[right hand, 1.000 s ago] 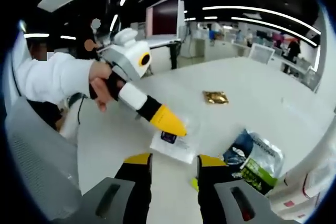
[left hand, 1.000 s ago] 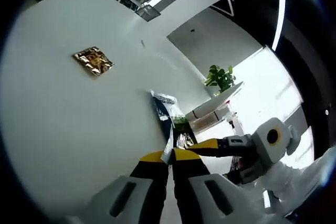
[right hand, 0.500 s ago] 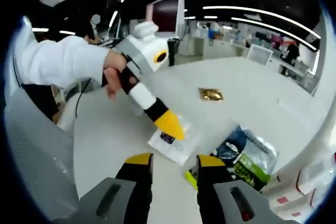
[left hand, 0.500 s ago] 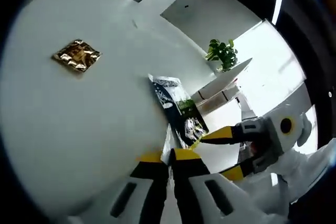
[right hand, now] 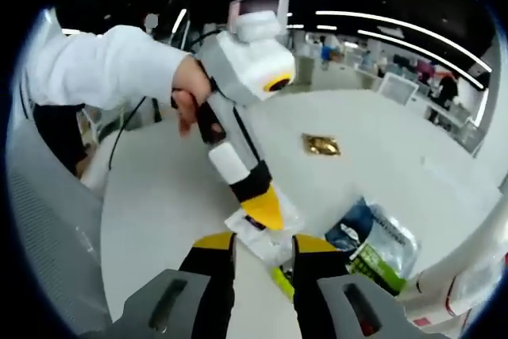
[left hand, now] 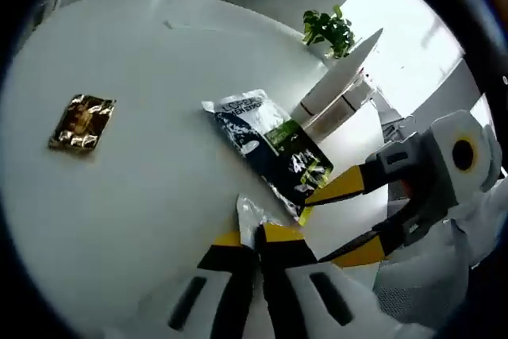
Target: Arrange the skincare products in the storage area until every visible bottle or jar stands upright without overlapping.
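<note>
**Sachets on the white table: both grippers at the clear packet**

Since half a second ago we see the left gripper [right hand: 263,210] stand steeper over the clear sachet [right hand: 264,237], its white body and the hand [right hand: 193,99] holding it now high in the right gripper view; the right gripper's jaws have closed in around that sachet's near edge.

1. Left gripper [left hand: 252,236]. In its own view we see the yellow-tipped jaws pressed together, pinching a crinkled corner of the clear sachet [left hand: 248,213], which rises just beyond the tips.

2. Right gripper [right hand: 265,244]. Its two yellow tips stand a little apart, with the near edge of the clear sachet lying between them. We cannot tell whether they grip it. In the left gripper view this gripper [left hand: 349,220] comes in from the right, jaws parted.

3. Clear sachet. Flat on the white table [right hand: 159,196], with a small dark label toward its left end, under the left gripper's tip.

4. Dark blue and green pouch [right hand: 373,248]. Lies flat just right of the clear sachet; in the left gripper view the pouch [left hand: 270,144] stretches away beyond the jaws, white print on its far end.

5. Gold foil sachet [left hand: 82,122]. Lies flat, well apart from the others, farther out on the table [left hand: 143,188]; also seen in the right gripper view [right hand: 321,144].

6. Potted plant [left hand: 327,28]. Stands at the far side, beyond the table edge.
</note>
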{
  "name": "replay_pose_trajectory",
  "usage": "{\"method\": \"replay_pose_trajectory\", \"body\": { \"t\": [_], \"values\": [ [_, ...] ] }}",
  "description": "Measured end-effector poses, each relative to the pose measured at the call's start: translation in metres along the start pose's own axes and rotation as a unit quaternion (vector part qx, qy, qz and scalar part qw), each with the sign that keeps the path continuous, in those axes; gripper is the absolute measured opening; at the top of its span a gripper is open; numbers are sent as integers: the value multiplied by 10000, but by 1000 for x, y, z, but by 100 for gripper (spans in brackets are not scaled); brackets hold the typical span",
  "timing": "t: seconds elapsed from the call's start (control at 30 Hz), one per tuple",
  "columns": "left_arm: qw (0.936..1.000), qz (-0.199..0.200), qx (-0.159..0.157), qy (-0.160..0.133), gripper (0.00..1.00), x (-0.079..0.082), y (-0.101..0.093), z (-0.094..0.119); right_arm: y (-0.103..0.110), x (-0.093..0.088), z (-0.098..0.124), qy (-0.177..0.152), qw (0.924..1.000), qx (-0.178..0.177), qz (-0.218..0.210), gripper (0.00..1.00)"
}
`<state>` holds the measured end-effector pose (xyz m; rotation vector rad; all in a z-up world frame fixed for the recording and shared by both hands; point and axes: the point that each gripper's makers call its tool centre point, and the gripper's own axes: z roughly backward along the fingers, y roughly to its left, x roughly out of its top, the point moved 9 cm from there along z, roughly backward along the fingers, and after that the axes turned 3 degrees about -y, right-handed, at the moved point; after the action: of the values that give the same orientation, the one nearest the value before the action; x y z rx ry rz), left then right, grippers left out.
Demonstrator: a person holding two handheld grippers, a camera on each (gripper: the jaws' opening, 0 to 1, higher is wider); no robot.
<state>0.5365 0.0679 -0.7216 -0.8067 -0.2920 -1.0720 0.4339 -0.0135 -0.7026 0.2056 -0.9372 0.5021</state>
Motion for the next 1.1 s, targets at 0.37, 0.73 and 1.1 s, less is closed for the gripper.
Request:
{"method": "replay_pose_trajectory", "body": {
  "t": [0.37, 0.73, 1.1],
  "values": [
    [9906, -1314, 165, 328, 0, 9, -8, -7, -6, -9, -16, 267, 9991, -19, 314, 17],
    [9862, -1588, 242, 394, 0, 9, -10, -9, -11, -12, -27, 434, 9986, 2, 309, 16],
    [9864, -1575, 303, 348, 1, 6, -12, -7, -14, -13, -28, 500, 9980, 268, 280, 16]
  ]
}}
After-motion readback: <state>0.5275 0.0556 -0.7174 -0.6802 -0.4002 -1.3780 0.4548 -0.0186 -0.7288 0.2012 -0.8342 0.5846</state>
